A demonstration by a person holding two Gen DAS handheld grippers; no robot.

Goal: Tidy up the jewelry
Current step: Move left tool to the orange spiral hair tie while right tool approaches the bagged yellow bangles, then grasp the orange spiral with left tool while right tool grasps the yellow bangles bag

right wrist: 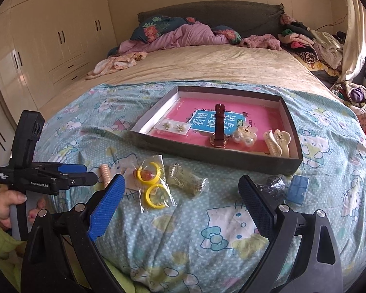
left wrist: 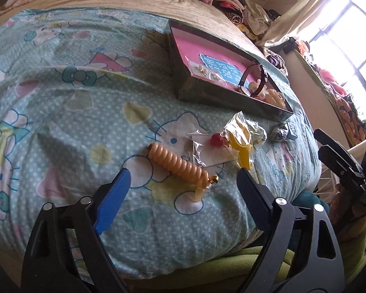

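A shallow dark box point(right wrist: 214, 157) point(left wrist: 183, 83) with a pink bottom lies on the bed. It holds a brown watch point(right wrist: 218, 124) point(left wrist: 253, 79), pearl earrings point(right wrist: 174, 127), pearl clips point(right wrist: 245, 135) and a cream hair claw point(right wrist: 277, 141). In front of it lie an orange spiral hair tie point(left wrist: 175, 163) point(right wrist: 105, 174), bagged yellow hoop earrings point(right wrist: 152, 185) point(left wrist: 241, 146), a clear bagged piece point(right wrist: 186, 178), a dark bagged item point(right wrist: 274, 185) and a blue box point(right wrist: 297, 189). My left gripper point(left wrist: 185, 183) is open just short of the hair tie. My right gripper point(right wrist: 181, 190) is open, above the bagged items.
The Hello Kitty quilt point(right wrist: 231, 219) covers the bed's near end. Clothes and bedding point(right wrist: 183, 36) pile at the headboard and along the right side point(right wrist: 314, 46). White wardrobes point(right wrist: 48, 36) stand on the left. A bright window point(left wrist: 349, 36) is on the right.
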